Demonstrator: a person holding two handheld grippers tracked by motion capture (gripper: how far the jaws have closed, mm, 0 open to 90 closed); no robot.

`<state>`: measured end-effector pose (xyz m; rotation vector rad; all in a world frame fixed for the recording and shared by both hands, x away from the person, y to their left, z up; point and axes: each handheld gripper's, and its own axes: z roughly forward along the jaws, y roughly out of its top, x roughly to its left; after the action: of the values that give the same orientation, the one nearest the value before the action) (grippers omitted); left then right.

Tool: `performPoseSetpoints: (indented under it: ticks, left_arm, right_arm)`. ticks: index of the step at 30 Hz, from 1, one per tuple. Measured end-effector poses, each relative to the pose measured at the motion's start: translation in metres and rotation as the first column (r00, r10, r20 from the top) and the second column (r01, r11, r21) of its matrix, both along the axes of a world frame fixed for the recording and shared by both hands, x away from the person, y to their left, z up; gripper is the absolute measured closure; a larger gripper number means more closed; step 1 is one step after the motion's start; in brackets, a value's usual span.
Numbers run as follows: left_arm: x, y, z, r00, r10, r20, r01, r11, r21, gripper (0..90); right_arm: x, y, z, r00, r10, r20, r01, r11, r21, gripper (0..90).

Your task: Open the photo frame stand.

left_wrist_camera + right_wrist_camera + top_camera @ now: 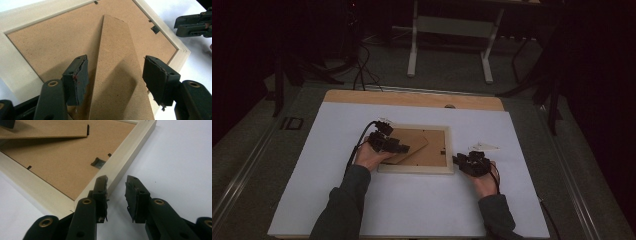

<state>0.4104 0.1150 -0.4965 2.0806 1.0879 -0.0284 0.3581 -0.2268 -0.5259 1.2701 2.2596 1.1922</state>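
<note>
No readable text, label, brand, number or sign anywhere: none on the brown back board of the picture frame [62, 35], none on the fold-out stand [117, 65], none on the pale wooden rim, none on the white table sheet [412, 200].

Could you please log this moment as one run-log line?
picture frame: face down | stand flap: raised | left gripper: open astride flap | right gripper: open beside frame
</note>
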Motion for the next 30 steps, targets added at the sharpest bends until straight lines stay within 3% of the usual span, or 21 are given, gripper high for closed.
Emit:
performPoseSetpoints:
  ticks: [11, 30]
  left_arm:
    - [0.001, -0.004, -0.005, 0.9997, -0.016, -0.019, 0.016, 0.9997, 0.018, 32.9]
    - [0.003, -0.011, -0.012, 0.9981, -0.042, -0.045, 0.043, 0.9987, 0.027, 33.1]
  right_arm:
    - [0.0, -0.001, 0.001, 1.0, 0.002, 0.002, -0.002, 1.0, 0.004, 69.7]
    - [0.0, -0.001, 0.0, 1.0, 0.001, -0.002, -0.001, 1.0, 0.005, 69.4]
